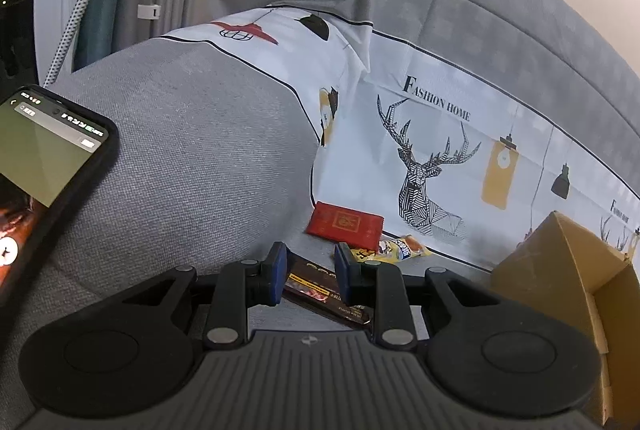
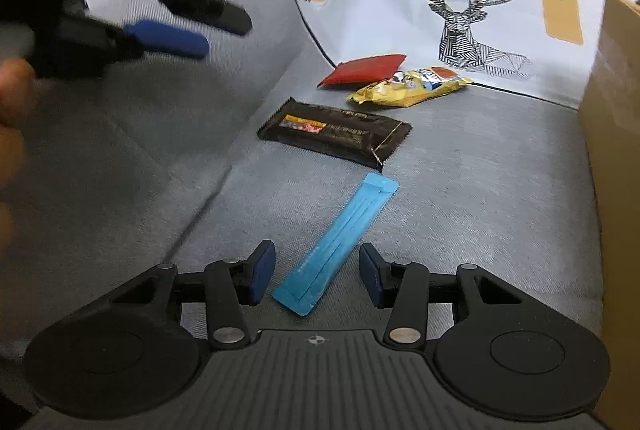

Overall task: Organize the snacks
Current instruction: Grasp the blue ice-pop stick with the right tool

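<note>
Right gripper jaws parted around blue stick sachet on grey sofa cushion, not pinching, left gripper jaws narrowly apart over dark snack bar, empty.

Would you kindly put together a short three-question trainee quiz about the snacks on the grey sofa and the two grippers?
1. True or false: the long light-blue stick packet lies between the right gripper fingers, untouched by the pads.
2. Which snack lies nearest the white deer-print cushion?
A. flat red packet
B. dark brown bar wrapper
C. light-blue stick packet
3. Fill in: the left gripper hovers over the ______ wrapper.

Key
1. True; the jaws stand open on either side of it.
2. A; it lies by the cushion, beside the yellow candy bag.
3. Dark brown; it shows between and below the blue pads, but contact cannot be told.
</note>
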